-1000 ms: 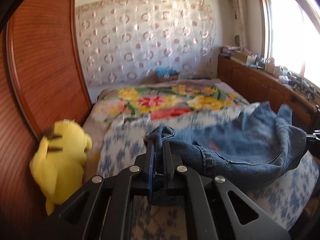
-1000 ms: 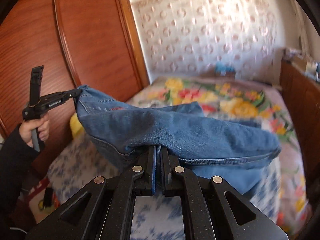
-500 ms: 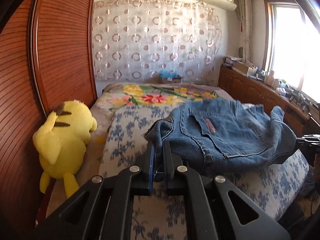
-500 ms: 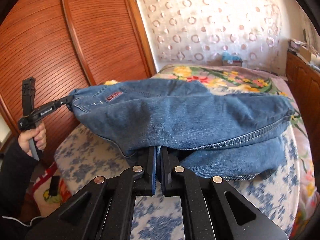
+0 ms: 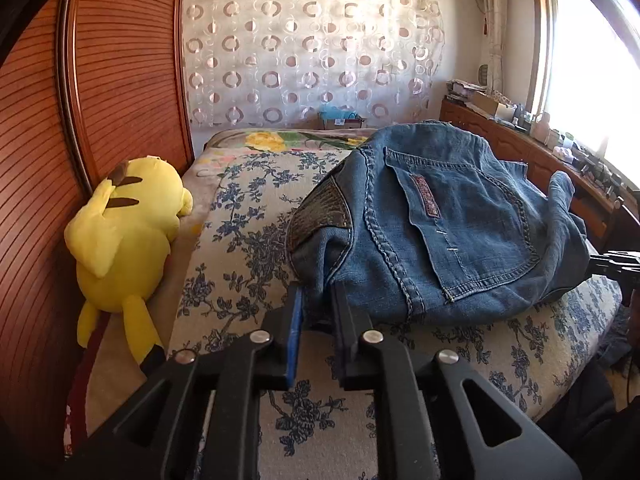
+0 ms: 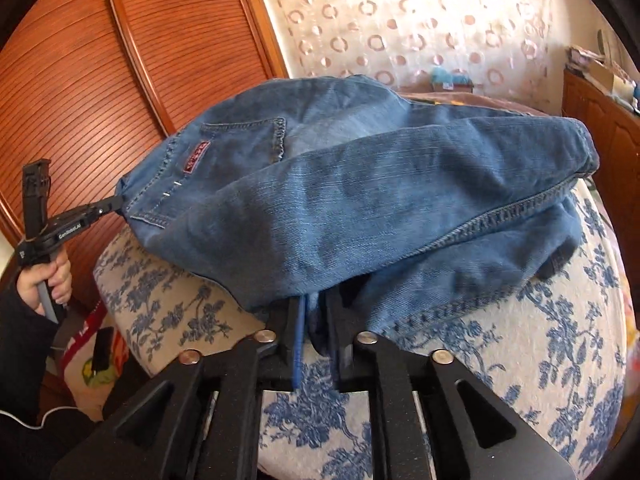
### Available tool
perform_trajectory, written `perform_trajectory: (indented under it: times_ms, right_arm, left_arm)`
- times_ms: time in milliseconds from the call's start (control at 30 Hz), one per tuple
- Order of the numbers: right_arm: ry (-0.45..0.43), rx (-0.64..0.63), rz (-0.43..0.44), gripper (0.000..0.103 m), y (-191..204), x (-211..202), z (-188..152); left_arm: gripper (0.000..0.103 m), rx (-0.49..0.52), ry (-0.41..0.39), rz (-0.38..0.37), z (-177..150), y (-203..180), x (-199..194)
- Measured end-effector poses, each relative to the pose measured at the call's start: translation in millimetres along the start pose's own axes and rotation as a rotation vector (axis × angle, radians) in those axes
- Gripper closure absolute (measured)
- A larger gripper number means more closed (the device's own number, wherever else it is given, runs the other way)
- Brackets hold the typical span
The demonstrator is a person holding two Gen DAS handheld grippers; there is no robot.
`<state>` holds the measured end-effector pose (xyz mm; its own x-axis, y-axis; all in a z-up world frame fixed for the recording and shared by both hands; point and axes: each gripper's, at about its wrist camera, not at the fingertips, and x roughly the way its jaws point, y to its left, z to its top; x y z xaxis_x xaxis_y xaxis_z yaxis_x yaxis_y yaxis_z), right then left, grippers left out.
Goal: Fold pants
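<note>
The blue jeans (image 5: 440, 220) lie bunched on the floral bed cover (image 5: 248, 240), back pocket and red label facing up. My left gripper (image 5: 318, 296) sits at the waistband corner by the leather patch. Its jaws are opening, with denim loose in the gap between them. In the right wrist view the jeans (image 6: 360, 184) drape over a folded leg. My right gripper (image 6: 314, 304) is at their near edge, its jaws also opening with a fold of denim between them. The left gripper (image 6: 116, 202) shows there too, at the pocket corner, held by a hand (image 6: 60, 276).
A yellow plush toy (image 5: 124, 232) leans against the wooden wardrobe (image 5: 120, 80) on the bed's left side. A wooden sideboard (image 5: 520, 148) with clutter runs under the window on the right. On the floor by the bed lies a dark phone (image 6: 102, 350).
Both grippers came down and laid the lifted jeans on the bed cover. Each pair of jaws, shut on the denim before, now stands slightly apart.
</note>
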<state>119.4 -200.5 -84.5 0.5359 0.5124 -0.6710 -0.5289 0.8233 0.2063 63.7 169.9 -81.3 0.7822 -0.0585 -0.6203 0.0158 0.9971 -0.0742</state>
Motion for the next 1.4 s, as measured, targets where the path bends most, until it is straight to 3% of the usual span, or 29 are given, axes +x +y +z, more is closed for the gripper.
perform_trajectory:
  times_ms: [100, 167, 233, 367, 733, 1067, 1400]
  right_arm:
    - [-0.018, -0.007, -0.018, 0.085, -2, -13, 0]
    - [-0.037, -0.007, -0.040, 0.081, -5, -22, 0]
    - [-0.055, -0.007, -0.059, 0.079, -10, -30, 3]
    - [-0.086, 0.004, -0.104, 0.074, -20, -40, 9]
    - [-0.135, 0.062, -0.234, 0.059, -79, -48, 27]
    - [-0.078, 0.134, -0.325, 0.055, -146, -34, 37]
    - [0.012, 0.183, -0.290, 0.055, -179, -2, 38]
  left_arm:
    - [0.076, 0.007, -0.008, -0.001, 1, 1, -7]
    - [0.061, 0.017, -0.018, -0.005, 2, 0, -12]
    - [0.059, 0.020, -0.033, -0.010, 6, 0, -20]
    - [0.042, 0.040, -0.060, -0.005, 15, -5, -29]
    - [0.035, 0.102, -0.105, -0.099, 66, -43, -8]
    - [0.033, 0.147, -0.059, -0.207, 103, -96, 51]
    - [0.034, 0.180, -0.041, -0.234, 107, -131, 87]
